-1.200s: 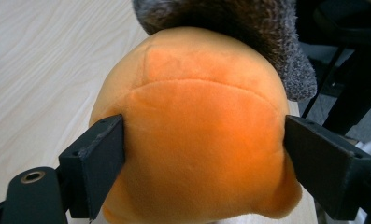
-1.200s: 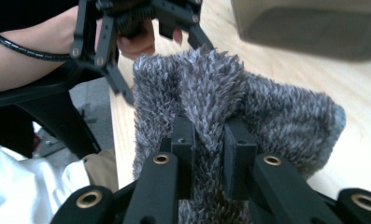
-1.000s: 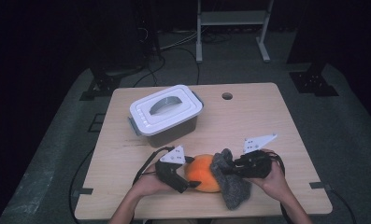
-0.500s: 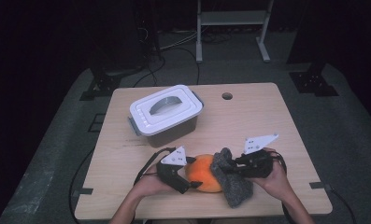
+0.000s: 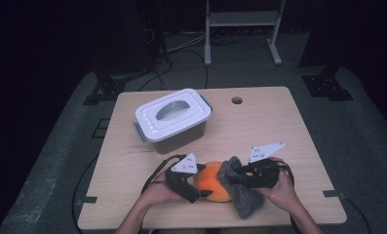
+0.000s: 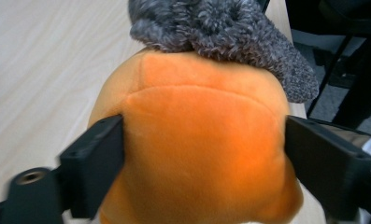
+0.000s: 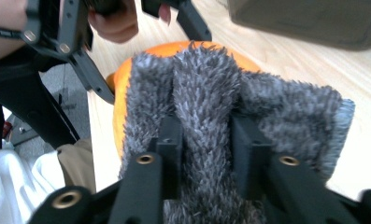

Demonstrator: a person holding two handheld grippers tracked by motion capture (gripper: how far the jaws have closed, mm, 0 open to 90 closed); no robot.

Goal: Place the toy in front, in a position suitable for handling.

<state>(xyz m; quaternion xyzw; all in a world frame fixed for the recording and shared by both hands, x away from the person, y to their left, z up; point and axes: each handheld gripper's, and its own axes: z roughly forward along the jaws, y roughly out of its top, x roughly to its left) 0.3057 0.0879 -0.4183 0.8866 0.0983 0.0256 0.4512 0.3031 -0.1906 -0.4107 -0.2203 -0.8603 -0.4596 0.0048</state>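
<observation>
While the right gripper (image 5: 236,178) pinches a fold of the fuzzy grey knitted sock (image 7: 206,116), its jaws have just been easing apart, the fold between them. Left gripper (image 5: 197,187), jaws spread wide, clamps the round orange plush ball (image 6: 202,140) at the wooden table's (image 5: 259,126) near edge. Sock and ball touch; the loosening suggests regripping. A white-lidded plastic box (image 5: 174,117) stands well behind.

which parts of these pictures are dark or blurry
High view: the room around the table is nearly black, the tabletop lit. Left gripper view: the orange plush is soft, too close. Right gripper view: the grey fuzzy cloth is fairly sharp, the box behind blurred.
</observation>
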